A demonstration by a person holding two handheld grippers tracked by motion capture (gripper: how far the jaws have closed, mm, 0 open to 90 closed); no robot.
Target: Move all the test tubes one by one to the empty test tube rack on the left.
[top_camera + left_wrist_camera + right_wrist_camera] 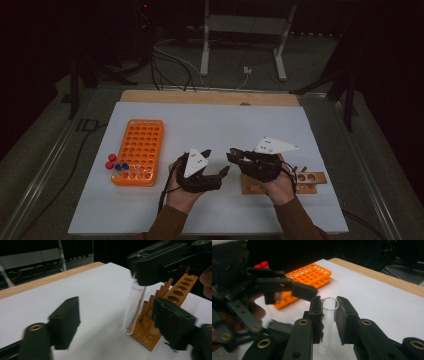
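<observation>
My right gripper (329, 305) is shut on a clear, uncapped glass test tube (327, 330), gripping it just under its rim. In the left gripper view the tube (133, 306) hangs upright over the white sheet, right beside a wooden tube rack (175, 290). My left gripper (116, 315) is open, its jaws wide apart on either side of the tube and not touching it. In the high view the left gripper (216, 161) and right gripper (233, 154) face each other at the middle of the table, with the wooden rack (312, 177) under the right hand.
An orange tube rack (140, 147) lies on the left of the white sheet (225, 125). Red caps (110, 161) and blue caps (121, 166) sit at its near left corner. The wooden table edge (210, 96) runs along the back, with cables and a stand beyond.
</observation>
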